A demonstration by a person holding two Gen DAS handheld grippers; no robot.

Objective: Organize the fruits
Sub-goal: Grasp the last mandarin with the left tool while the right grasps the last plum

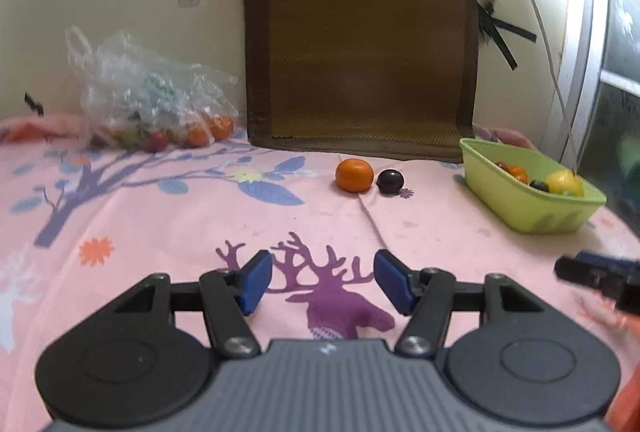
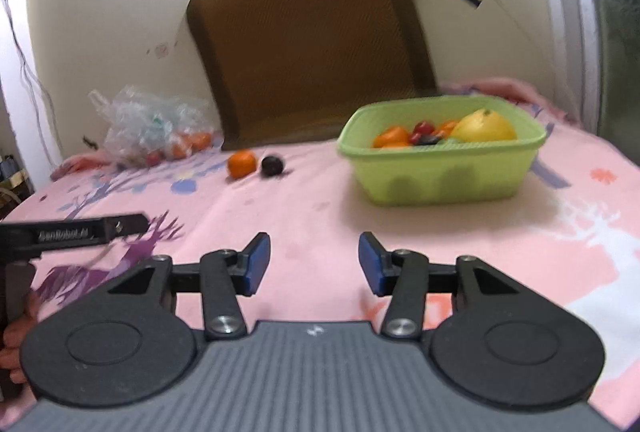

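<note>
An orange tangerine (image 1: 352, 174) (image 2: 241, 163) and a dark plum (image 1: 390, 181) (image 2: 273, 165) lie side by side on the pink sheet, near the brown mat. A green basket (image 1: 516, 205) (image 2: 440, 179) to their right holds several fruits, among them a yellow one (image 2: 486, 127). My left gripper (image 1: 323, 282) is open and empty, well short of the two loose fruits. My right gripper (image 2: 314, 264) is also open and empty, in front of the basket. Each gripper shows at the edge of the other's view.
A clear plastic bag (image 1: 148, 95) (image 2: 154, 123) with more fruits sits at the back left. A brown mat (image 1: 360, 47) leans on the wall. Cables (image 1: 540, 11) hang at the right by a window frame. The pink patterned sheet (image 1: 200, 216) covers the whole surface.
</note>
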